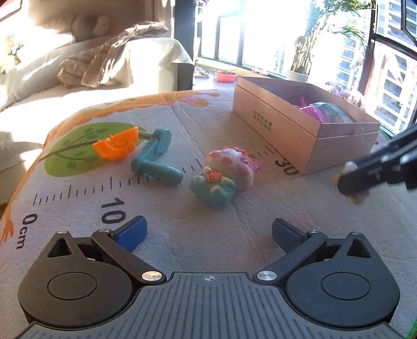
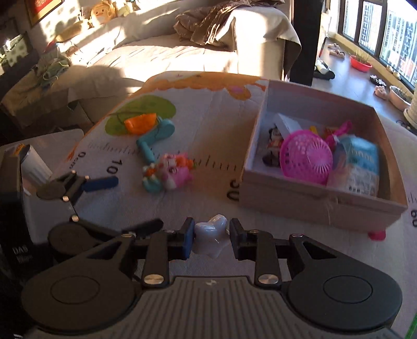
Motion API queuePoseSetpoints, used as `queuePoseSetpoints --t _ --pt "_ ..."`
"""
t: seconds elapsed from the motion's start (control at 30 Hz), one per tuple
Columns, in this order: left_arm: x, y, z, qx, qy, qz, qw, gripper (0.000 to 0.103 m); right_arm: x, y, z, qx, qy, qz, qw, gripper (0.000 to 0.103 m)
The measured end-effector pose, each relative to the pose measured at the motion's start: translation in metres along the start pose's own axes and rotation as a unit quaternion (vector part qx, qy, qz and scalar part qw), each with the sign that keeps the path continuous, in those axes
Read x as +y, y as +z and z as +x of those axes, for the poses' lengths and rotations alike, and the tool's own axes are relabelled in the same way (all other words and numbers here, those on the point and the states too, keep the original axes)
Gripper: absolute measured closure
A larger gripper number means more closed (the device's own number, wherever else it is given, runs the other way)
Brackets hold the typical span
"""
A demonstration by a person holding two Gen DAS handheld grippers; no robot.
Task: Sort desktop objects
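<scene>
Pinched between right gripper (image 2: pixel 211 236) fingers, white star-shaped toy (image 2: pixel 209 238) bound for box (image 2: pixel 323 206) at frame right; left gripper (image 1: pixel 208 232) fingers spread, idle.

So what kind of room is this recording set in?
Most likely a home living room, high up in an apartment block. A sofa with a crumpled blanket stands behind the play mat, and tall windows look out on other apartment towers.

Right tongs (image 2: pixel 211 238) grip a pale star-shaped toy (image 2: pixel 210 240) near the cardboard box (image 2: pixel 312 206).
</scene>
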State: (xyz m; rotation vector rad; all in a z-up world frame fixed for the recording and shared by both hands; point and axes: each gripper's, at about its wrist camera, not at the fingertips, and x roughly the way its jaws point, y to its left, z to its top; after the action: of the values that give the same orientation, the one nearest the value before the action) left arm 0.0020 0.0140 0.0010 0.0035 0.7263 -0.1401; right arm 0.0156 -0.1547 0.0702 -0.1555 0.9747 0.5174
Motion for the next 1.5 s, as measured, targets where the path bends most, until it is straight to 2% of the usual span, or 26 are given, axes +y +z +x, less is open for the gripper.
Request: queuePoseSetpoints --t 0.03,0.1,0.13,0.27,0.33,0.5,0.63,0.77,0.93,1.0,1.03,1.07,1.13,1.27,1.33,1.4,1.5 --pt "-0.001 0.000 0.000 0.001 0.001 0.002 1.0000 0.000 -0.001 -0.009 0.003 0.000 -0.005 0.001 1.000 0.074" --pt "-0.001 0.000 0.000 0.001 0.003 0.004 1.0000 0.000 -0.006 -0.019 0.008 -0.007 -0.007 0.008 1.000 0.063" --pt "-0.001 0.000 0.000 0.001 0.002 0.003 1.0000 0.000 -0.008 -0.023 0.009 -0.018 -0.008 0.012 1.000 0.063" --pt "0.003 0.000 -0.001 -0.004 -0.001 -0.007 1.0000 0.000 -0.022 -0.015 0.007 -0.069 -0.010 0.026 0.997 0.053" --pt "0.002 0.000 -0.001 -0.002 0.006 -0.008 1.0000 0.000 -0.027 -0.002 0.013 -0.085 -0.013 0.029 0.996 0.053" --pt "0.001 0.003 -0.002 0.001 0.016 0.000 0.9999 0.000 -0.030 0.028 0.035 -0.101 0.017 0.035 0.994 0.052" --pt "0.005 0.011 -0.003 -0.009 0.019 0.004 0.9998 0.000 -0.026 0.034 0.041 -0.116 0.019 0.038 0.992 0.051" --pt "0.001 0.020 -0.005 -0.034 0.016 0.026 0.9990 0.000 -0.033 0.010 0.024 -0.142 0.000 0.043 0.989 0.035" --pt "-0.012 0.030 0.009 -0.031 0.009 0.041 0.9986 0.001 -0.049 -0.039 0.006 -0.144 -0.049 0.072 0.986 0.029" --pt "-0.019 0.031 0.014 -0.029 0.006 0.054 0.9981 0.013 -0.050 -0.058 0.000 -0.141 -0.045 0.081 0.986 0.026" --pt "-0.023 0.031 0.017 -0.024 0.006 0.061 0.9978 0.029 -0.048 -0.065 -0.002 -0.140 -0.040 0.080 0.986 0.026" --pt "-0.026 0.032 0.021 -0.019 0.007 0.064 0.9977 0.038 -0.045 -0.071 -0.003 -0.139 -0.035 0.075 0.987 0.026" --pt "-0.029 0.030 0.025 -0.010 0.008 0.069 0.9975 0.046 -0.033 -0.079 -0.004 -0.138 -0.029 0.054 0.989 0.026" --pt "-0.030 0.023 0.017 -0.005 0.005 0.077 0.9970 0.049 -0.005 -0.082 0.006 -0.136 -0.022 0.000 0.990 0.026" --pt "-0.027 0.018 0.008 0.003 0.002 0.073 0.9973 0.049 0.005 -0.080 0.012 -0.129 -0.012 -0.018 0.991 0.030" --pt "-0.025 0.011 -0.003 0.009 0.003 0.070 0.9975 0.049 0.012 -0.076 0.018 -0.126 -0.020 -0.035 0.991 0.048" --pt "-0.024 0.004 -0.017 0.014 -0.003 0.070 0.9975 0.049 0.011 -0.071 0.020 -0.125 -0.023 -0.034 0.991 0.064"
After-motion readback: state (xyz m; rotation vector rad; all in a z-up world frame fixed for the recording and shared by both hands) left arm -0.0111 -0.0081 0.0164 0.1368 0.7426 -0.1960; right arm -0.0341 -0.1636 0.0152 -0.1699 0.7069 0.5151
